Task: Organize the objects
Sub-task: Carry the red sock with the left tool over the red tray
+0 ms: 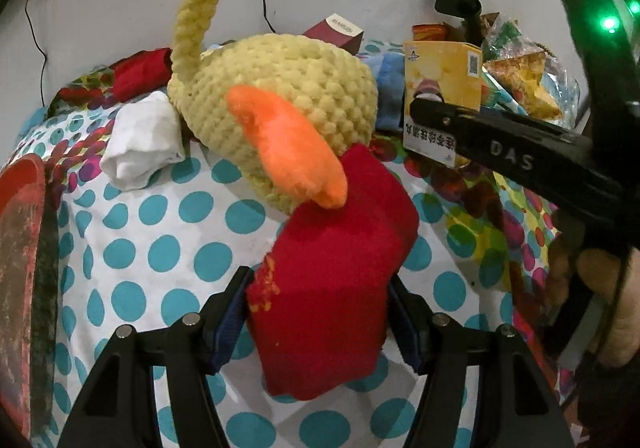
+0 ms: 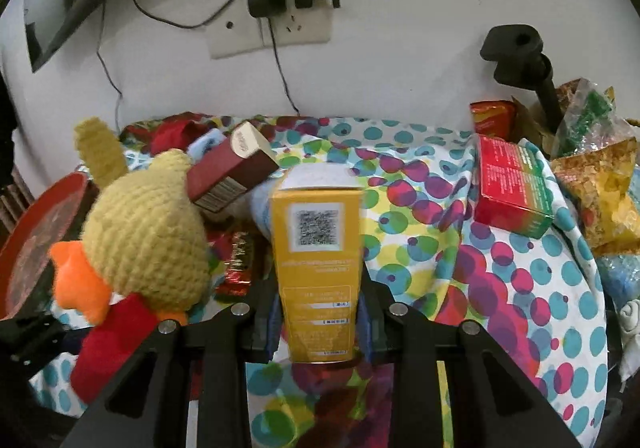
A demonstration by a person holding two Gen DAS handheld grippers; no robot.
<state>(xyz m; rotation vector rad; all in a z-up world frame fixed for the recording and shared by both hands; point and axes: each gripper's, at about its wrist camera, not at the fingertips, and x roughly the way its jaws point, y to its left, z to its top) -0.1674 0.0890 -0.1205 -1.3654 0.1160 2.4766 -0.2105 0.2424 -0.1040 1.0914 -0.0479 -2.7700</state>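
A yellow crocheted duck toy [image 1: 280, 96] with an orange beak hangs over the dotted cloth [image 1: 160, 232]. My left gripper [image 1: 320, 312] is shut on its red lower part [image 1: 340, 248], which fills the gap between the pads. The same toy [image 2: 148, 232] shows at the left of the right wrist view. My right gripper [image 2: 320, 328] is shut on a tall yellow box [image 2: 316, 248] with a QR code, held upright. In the left wrist view that box [image 1: 440, 84] and the right gripper's black fingers [image 1: 500, 144] come in from the right, close beside the duck.
A maroon box [image 2: 232, 172] lies tilted behind the duck. A red and green box [image 2: 508, 188] and snack bags [image 2: 600, 184] crowd the right side by a black stand [image 2: 516, 52]. A white balled sock [image 1: 140, 140] and a red tray [image 1: 20, 248] sit left.
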